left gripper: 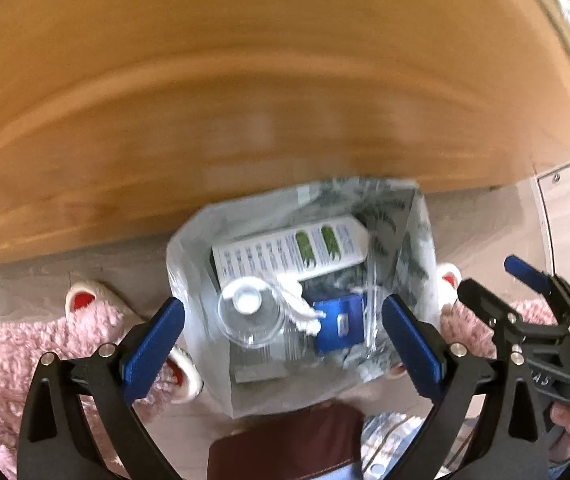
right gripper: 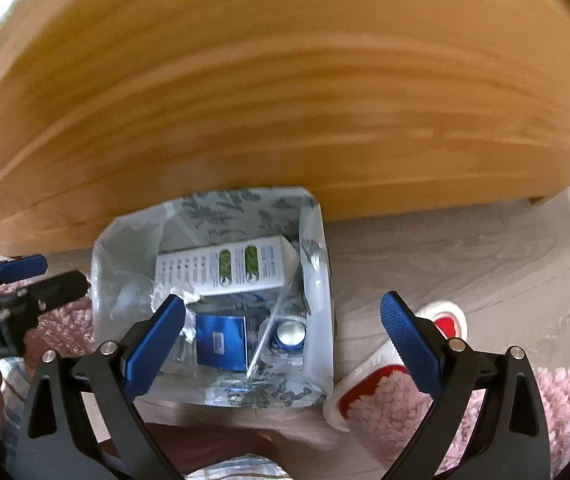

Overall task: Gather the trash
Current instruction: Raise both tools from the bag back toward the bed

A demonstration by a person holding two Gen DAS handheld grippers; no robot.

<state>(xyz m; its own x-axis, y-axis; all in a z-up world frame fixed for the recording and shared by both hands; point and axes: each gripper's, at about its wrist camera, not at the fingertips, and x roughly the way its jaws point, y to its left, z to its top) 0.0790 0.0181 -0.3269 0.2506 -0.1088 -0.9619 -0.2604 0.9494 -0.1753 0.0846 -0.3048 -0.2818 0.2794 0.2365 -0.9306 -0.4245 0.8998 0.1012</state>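
Left wrist view looks down past the left claw (left gripper: 283, 332), its blue pads spread wide and holding nothing, into a translucent white plastic bag with a grey leaf print (left gripper: 201, 248) standing on the floor just below the edge of the wooden table (left gripper: 245, 80). Inside lie a white carton with green ovals (left gripper: 285, 254), a clear plastic bottle with a white cap (left gripper: 249, 312), a blue box (left gripper: 341, 320) and a crumpled white tissue (left gripper: 301, 308).

Right wrist view: right claw (right gripper: 283, 332) also gaping and empty above the same bag.

Judgement: a drop-off step looks finished, or the bag is being checked; the table shows bare. Next move likely calls for searching out more trash, or gathering the bag's rim.

Hard to read: frames are motion-blurred, carton print is illegible, the bag's bottom layer is unclear. White-and-red slippers (right gripper: 441, 324) on a pink fluffy rug (left gripper: 1, 356) are partly cut off.
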